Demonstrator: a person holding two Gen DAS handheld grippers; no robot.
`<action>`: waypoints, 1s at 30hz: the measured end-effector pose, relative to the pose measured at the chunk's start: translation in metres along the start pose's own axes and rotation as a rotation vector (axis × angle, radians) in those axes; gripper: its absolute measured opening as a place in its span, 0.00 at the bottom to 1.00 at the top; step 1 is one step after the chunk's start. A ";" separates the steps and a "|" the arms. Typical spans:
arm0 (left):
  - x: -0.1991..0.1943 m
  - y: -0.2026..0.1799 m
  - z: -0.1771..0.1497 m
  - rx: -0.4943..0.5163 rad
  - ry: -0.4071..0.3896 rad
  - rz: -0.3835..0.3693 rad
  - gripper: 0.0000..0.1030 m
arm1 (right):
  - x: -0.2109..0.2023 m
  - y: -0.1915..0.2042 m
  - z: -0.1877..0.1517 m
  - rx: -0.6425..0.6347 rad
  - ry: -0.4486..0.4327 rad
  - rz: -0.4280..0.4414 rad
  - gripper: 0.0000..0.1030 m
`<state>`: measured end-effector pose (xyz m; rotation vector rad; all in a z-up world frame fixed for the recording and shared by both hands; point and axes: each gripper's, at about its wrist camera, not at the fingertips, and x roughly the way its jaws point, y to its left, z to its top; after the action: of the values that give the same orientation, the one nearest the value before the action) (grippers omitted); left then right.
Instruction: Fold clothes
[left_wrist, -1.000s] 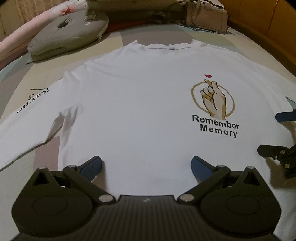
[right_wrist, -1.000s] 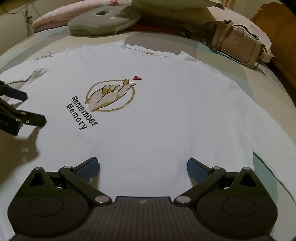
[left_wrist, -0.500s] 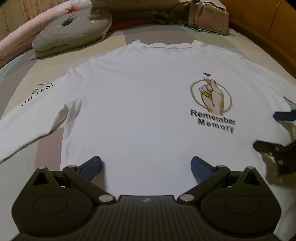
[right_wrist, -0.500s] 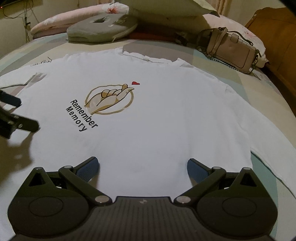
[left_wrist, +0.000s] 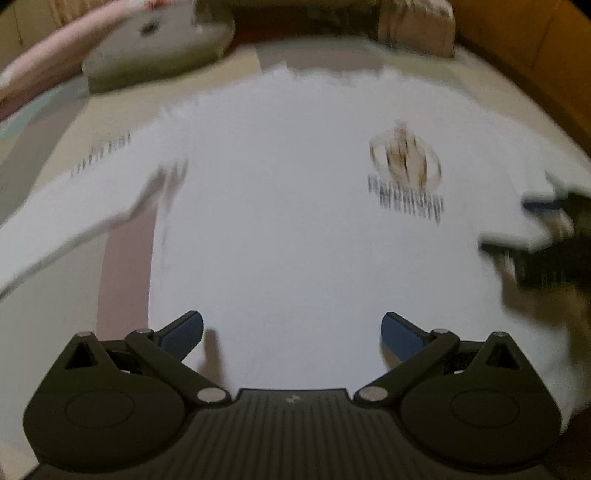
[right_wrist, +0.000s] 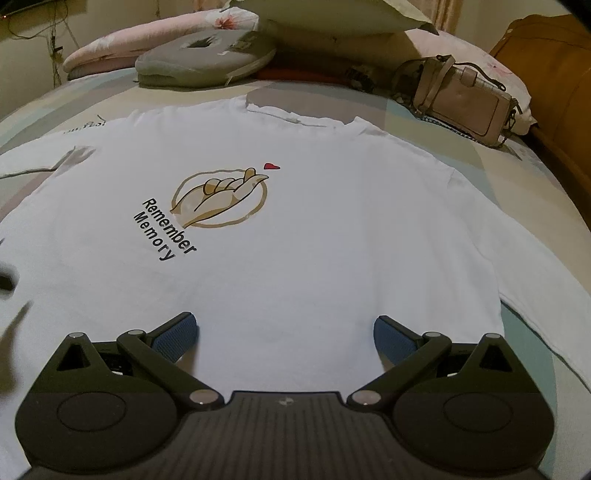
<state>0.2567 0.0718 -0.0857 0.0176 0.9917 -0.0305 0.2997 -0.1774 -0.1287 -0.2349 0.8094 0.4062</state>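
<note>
So, shirt (right_wrist: 303, 229): it lies flat and face up on the bed (right_wrist: 436, 129), sleeves out, ready for folding.
Left claw (left_wrist: 291, 326): wide apart, holding nothing, over the near hem.
Right claw (right_wrist: 284, 330): wide apart too, empty, by the near hem.
Bag (right_wrist: 461, 99): far right, closed; I cannot see inside.

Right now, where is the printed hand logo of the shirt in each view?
Left wrist view: hand logo sits upper right, blurred.
Right wrist view: hand logo sits left of centre, sharp, rotated sideways.
Shared landmark: grey cushion beyond the white shirt.
</note>
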 end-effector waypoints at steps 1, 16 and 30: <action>0.006 0.000 0.007 -0.003 -0.020 -0.001 0.99 | 0.000 0.000 0.000 0.000 -0.001 -0.001 1.00; 0.015 0.032 0.006 -0.118 -0.093 -0.001 0.99 | -0.006 -0.008 0.031 0.180 0.148 0.032 1.00; 0.041 0.235 0.059 -0.341 -0.209 0.203 0.99 | 0.017 0.058 0.110 0.170 0.075 0.159 1.00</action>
<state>0.3360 0.3047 -0.0874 -0.1944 0.7726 0.3170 0.3566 -0.0820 -0.0702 -0.0271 0.9349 0.4773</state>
